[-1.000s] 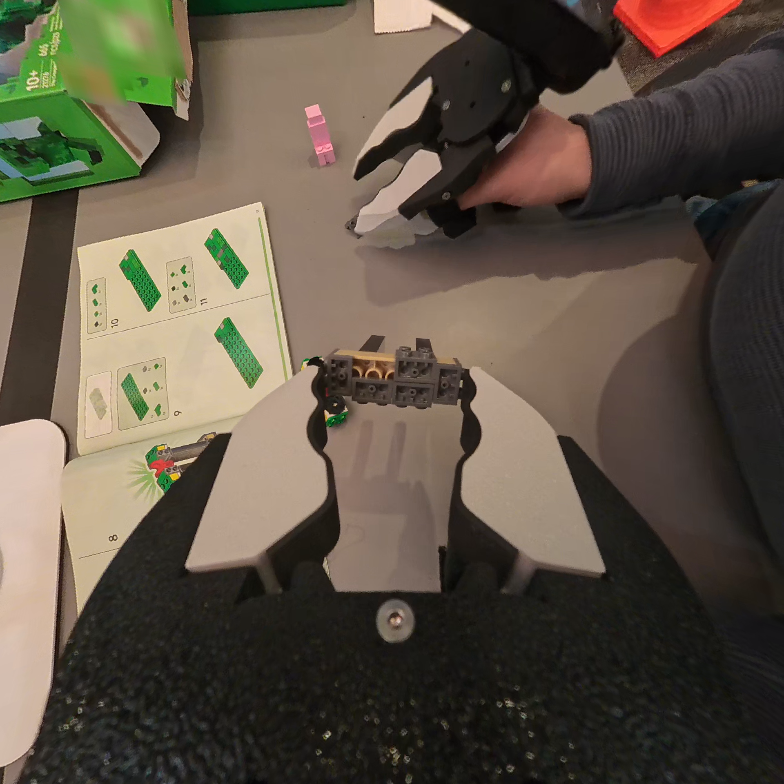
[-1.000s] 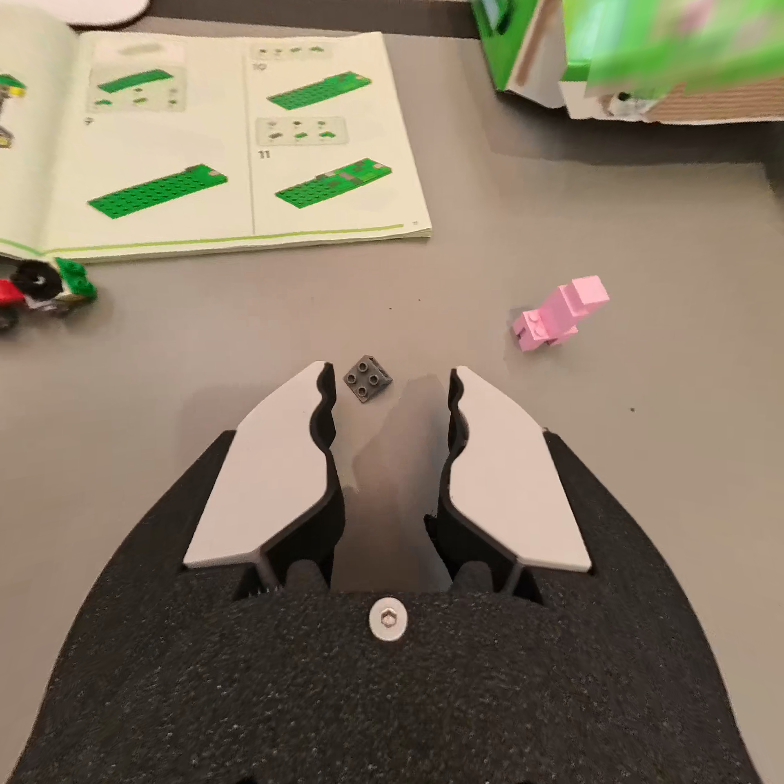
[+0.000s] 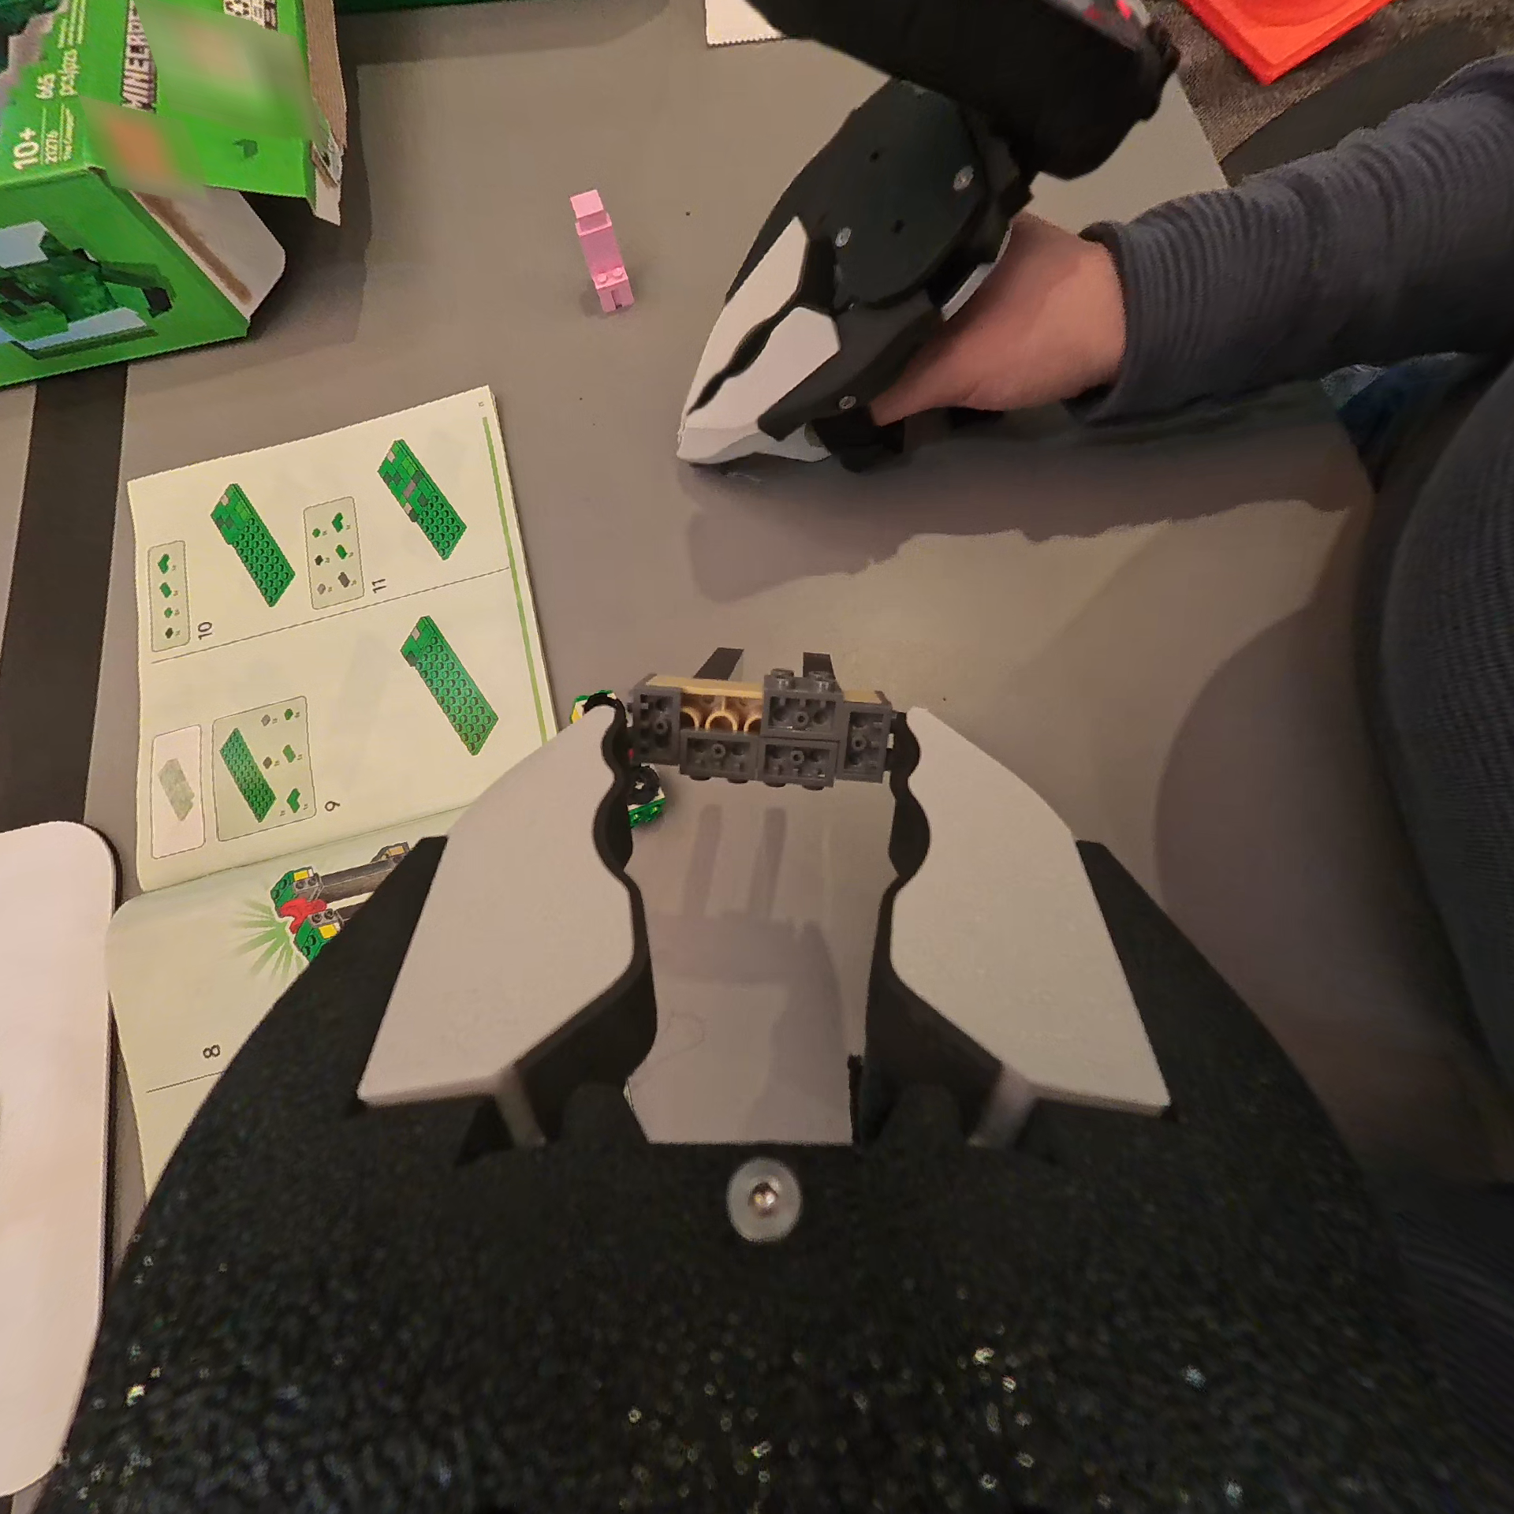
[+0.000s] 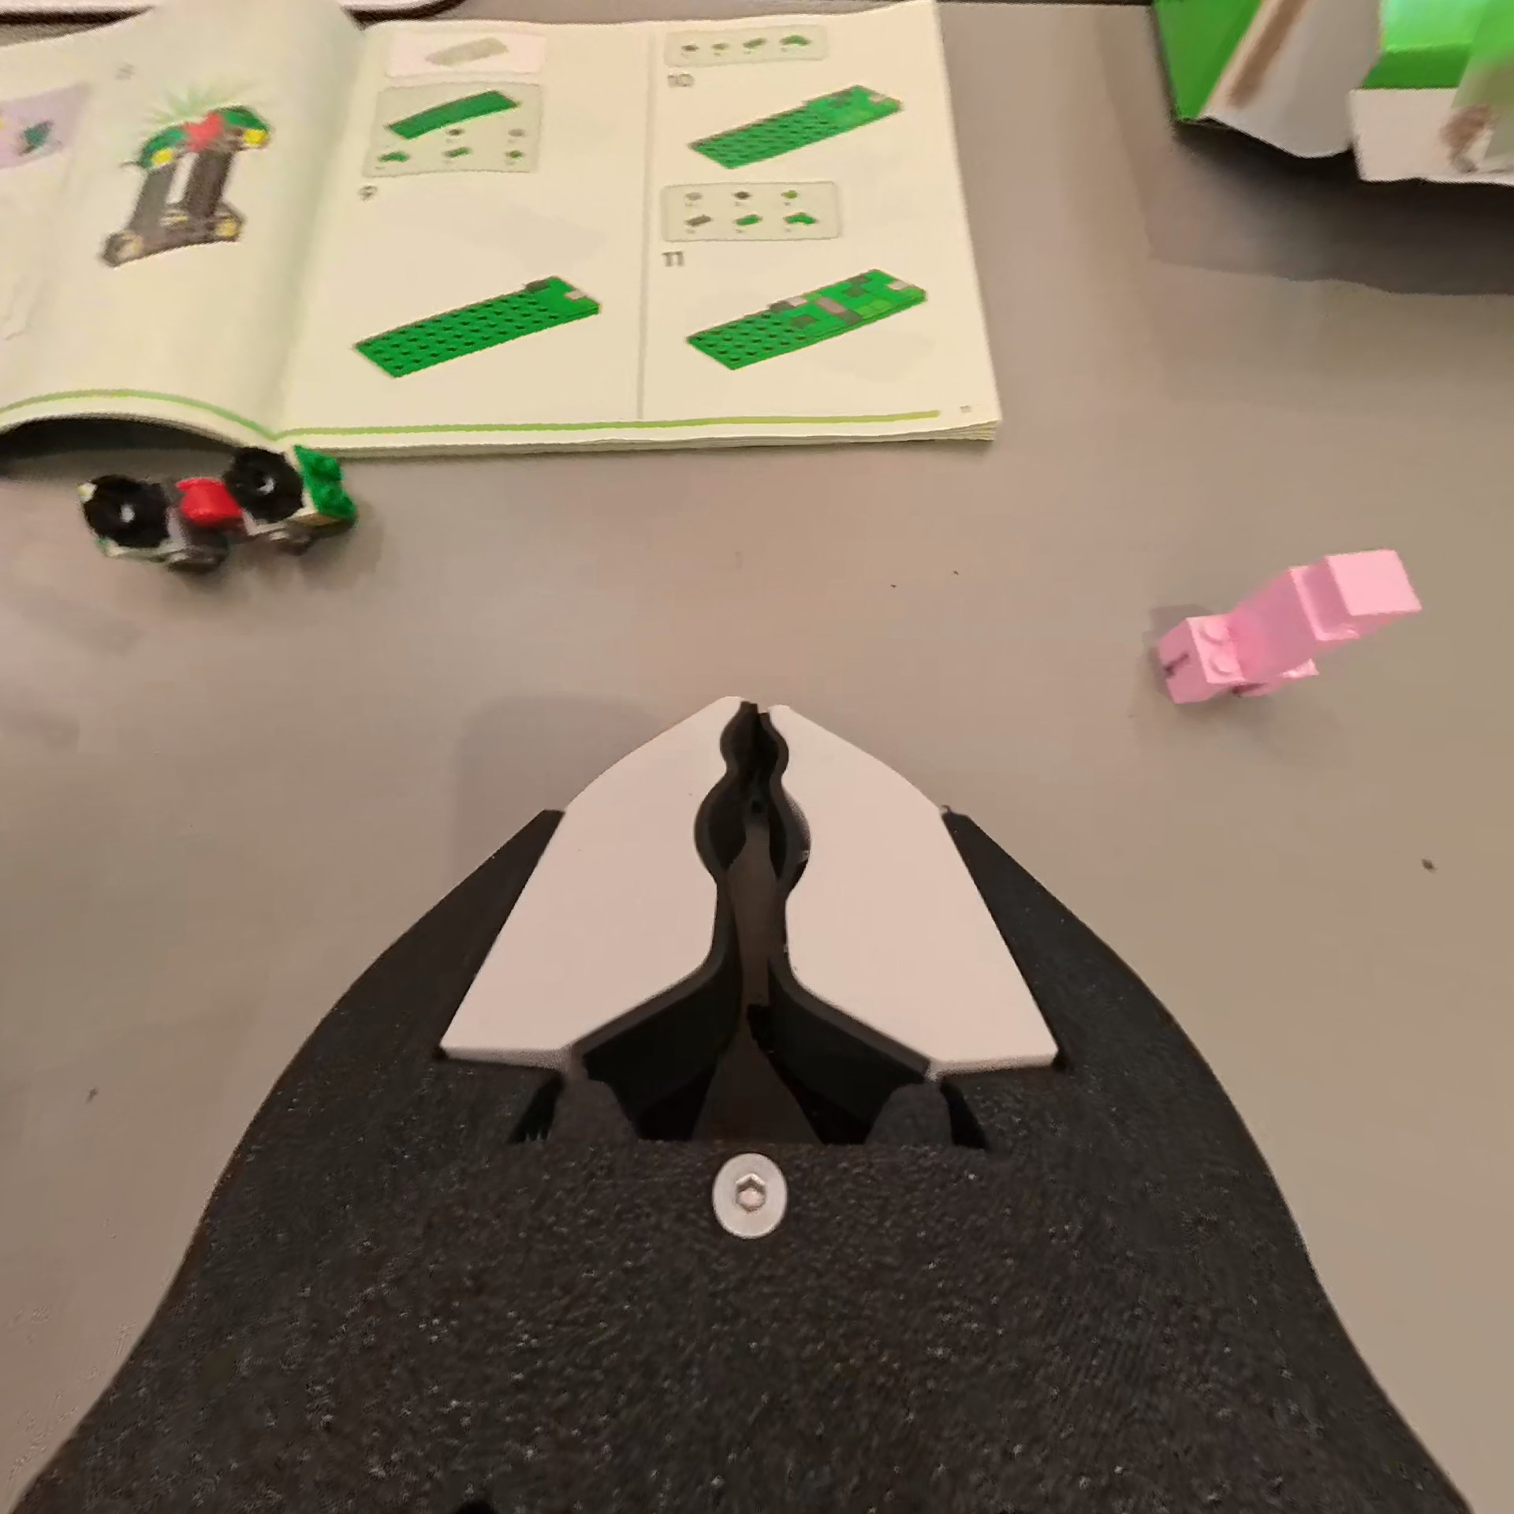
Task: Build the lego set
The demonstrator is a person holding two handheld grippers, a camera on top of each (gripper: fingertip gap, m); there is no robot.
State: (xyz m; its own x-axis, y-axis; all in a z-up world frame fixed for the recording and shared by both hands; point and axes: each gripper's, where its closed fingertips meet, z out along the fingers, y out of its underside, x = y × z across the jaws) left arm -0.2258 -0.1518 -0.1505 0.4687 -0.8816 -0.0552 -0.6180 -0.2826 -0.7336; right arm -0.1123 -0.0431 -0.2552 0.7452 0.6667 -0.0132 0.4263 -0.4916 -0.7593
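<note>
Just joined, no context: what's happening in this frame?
A person is building a lego set with a gripper in each hand. The left gripper holds a grey and tan assembly off the table. The right gripper is shut, tips down on the table; whether it has a brick is hidden. The open manual, a small wheeled build, a pink figure and the green box lie around.
</note>
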